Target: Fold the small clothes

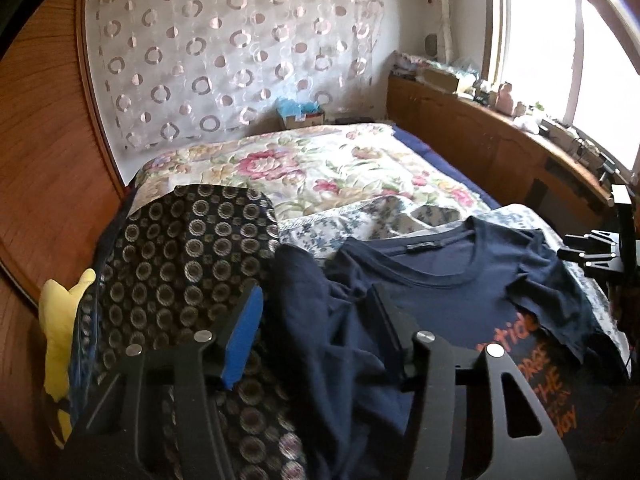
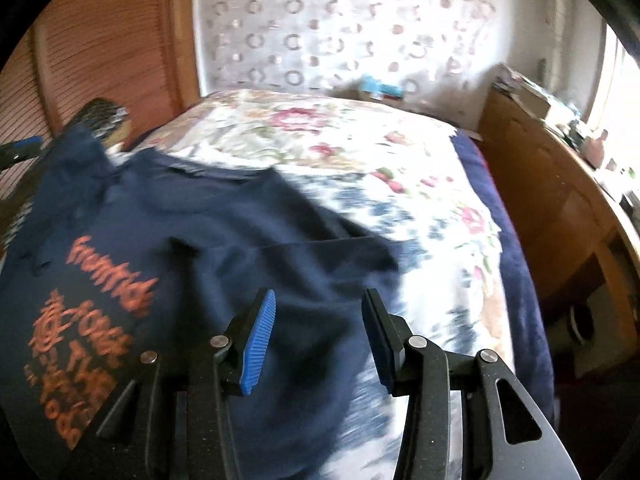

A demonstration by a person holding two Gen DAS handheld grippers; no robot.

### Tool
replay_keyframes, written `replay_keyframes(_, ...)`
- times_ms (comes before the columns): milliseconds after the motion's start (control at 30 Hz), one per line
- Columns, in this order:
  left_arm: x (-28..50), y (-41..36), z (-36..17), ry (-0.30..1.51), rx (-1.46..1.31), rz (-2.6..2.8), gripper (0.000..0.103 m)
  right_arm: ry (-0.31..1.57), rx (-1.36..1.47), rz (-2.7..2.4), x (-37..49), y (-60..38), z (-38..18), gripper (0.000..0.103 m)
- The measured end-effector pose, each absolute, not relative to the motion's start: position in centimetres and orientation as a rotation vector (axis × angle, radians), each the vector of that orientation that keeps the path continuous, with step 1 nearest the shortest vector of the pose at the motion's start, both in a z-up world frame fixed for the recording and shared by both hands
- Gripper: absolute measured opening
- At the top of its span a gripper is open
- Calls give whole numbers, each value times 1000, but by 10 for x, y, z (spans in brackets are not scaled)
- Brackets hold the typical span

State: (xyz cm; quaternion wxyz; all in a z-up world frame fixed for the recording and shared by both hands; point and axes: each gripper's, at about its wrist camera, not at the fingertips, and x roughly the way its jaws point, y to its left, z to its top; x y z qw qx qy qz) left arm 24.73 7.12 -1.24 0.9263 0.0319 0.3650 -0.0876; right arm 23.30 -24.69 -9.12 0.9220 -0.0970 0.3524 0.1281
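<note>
A dark blue T-shirt (image 1: 452,292) with orange letters is lying on the bed (image 1: 320,168), on top of a flowery blanket (image 2: 400,152). The left claw (image 1: 316,320) is hanging over the shirt's left side, its jaws apart, with cloth bunching up between them. The right claw (image 2: 318,332) is hanging over the shirt's right side, jaws apart, gripping nothing. A patterned pillow (image 1: 192,248) is sitting beside the shirt.

Both wrist views downward, shared T-shirt (image 1: 460,280)
</note>
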Motion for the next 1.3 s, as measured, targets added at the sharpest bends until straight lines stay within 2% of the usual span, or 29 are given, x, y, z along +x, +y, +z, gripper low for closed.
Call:
replay_keyframes(233, 269, 74, -20, 797, 59, -190, 53, 765, -148, 233, 270, -258, -106, 47)
replay_keyframes(400, 277, 71, -28, 824, 67, -201, 44, 796, -138, 240, 281, -259, -116, 47)
replay_keyframes(700, 291, 74, -38, 863, 16, -205, 43, 781, -126, 246, 287, -263, -114, 53)
replay_keyframes(733, 290, 72, -38, 855, 26, -206, 40, 782, -127, 244, 289, -263, -114, 53)
replay_keyframes(800, 288, 70, -38, 853, 35, -210, 17, 781, -127, 243, 292, -263, -114, 53)
replay_keyframes(867, 284, 68, -37, 845, 45, -207, 8, 781, -120, 242, 293, -264, -115, 54)
replay_keyframes(1133, 247, 45, -26, 776, 40, -278, 5, 776, -140, 277, 296, -258, -116, 55)
replay_keyframes(1200, 236, 41, -24, 760, 34, -288, 5, 773, -149, 305, 294, -255, -116, 44)
replay_keyframes(1267, 227, 39, -22, 746, 29, -294, 5, 771, -164, 339, 291, -251, -115, 18)
replay_keyframes(1300, 222, 39, -20, 739, 23, -299, 5, 771, -175, 351, 289, -249, -115, 11)
